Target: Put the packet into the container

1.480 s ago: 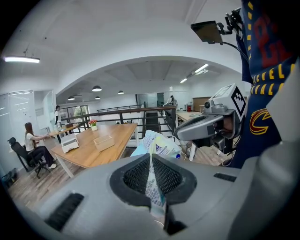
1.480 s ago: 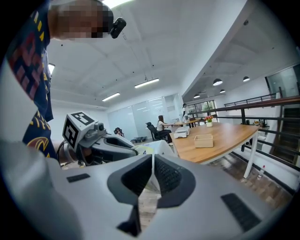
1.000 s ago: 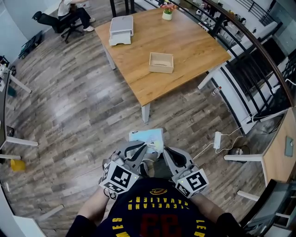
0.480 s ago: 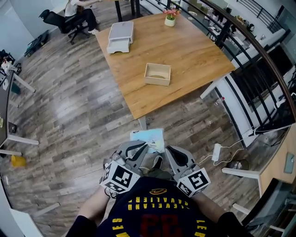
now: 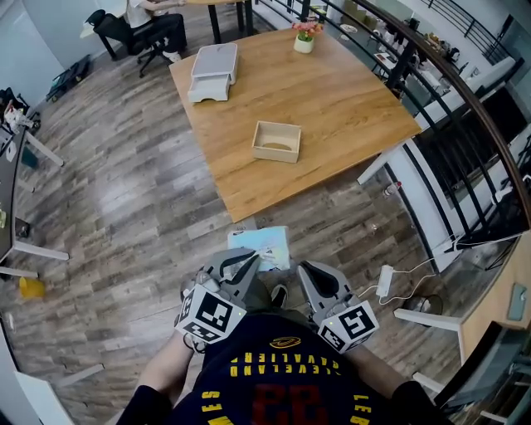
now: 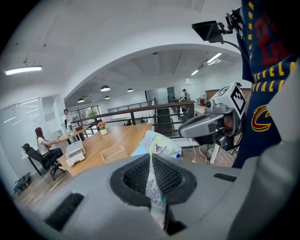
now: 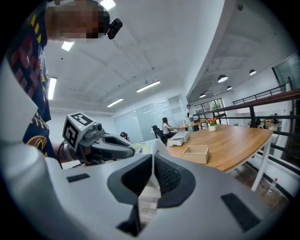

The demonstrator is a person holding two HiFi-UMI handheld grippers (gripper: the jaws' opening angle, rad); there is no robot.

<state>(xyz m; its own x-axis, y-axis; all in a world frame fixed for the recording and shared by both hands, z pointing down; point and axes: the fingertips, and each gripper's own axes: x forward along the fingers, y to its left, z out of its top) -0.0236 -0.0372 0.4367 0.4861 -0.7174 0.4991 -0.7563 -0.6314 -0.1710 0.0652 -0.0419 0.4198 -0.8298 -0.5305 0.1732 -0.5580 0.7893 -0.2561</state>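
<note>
A light blue and white packet [image 5: 264, 246] hangs in front of me over the wood floor, short of the table. My left gripper [image 5: 251, 261] is shut on its edge; in the left gripper view the packet [image 6: 158, 143] rises from between the pressed pads. My right gripper [image 5: 300, 268] is shut on the packet's other side, and a thin pale strip of packet [image 7: 149, 196] shows between its pads. The container, an open shallow wooden box [image 5: 277, 141], sits on the wooden table [image 5: 348, 91] ahead, near its front edge. The same box [image 6: 114, 152] [image 7: 197, 153] appears in both gripper views.
A white drawer unit [image 5: 209, 73] and a flower pot [image 5: 304, 40] stand at the table's far side. A person sits on an office chair [image 5: 153, 21] behind. A dark railing [image 5: 448, 91] runs along the right. A power strip with cable [image 5: 384, 282] lies on the floor.
The table and box have come nearer and lower in the head view as I walk toward them. Both grippers keep the packet pinched between them.
</note>
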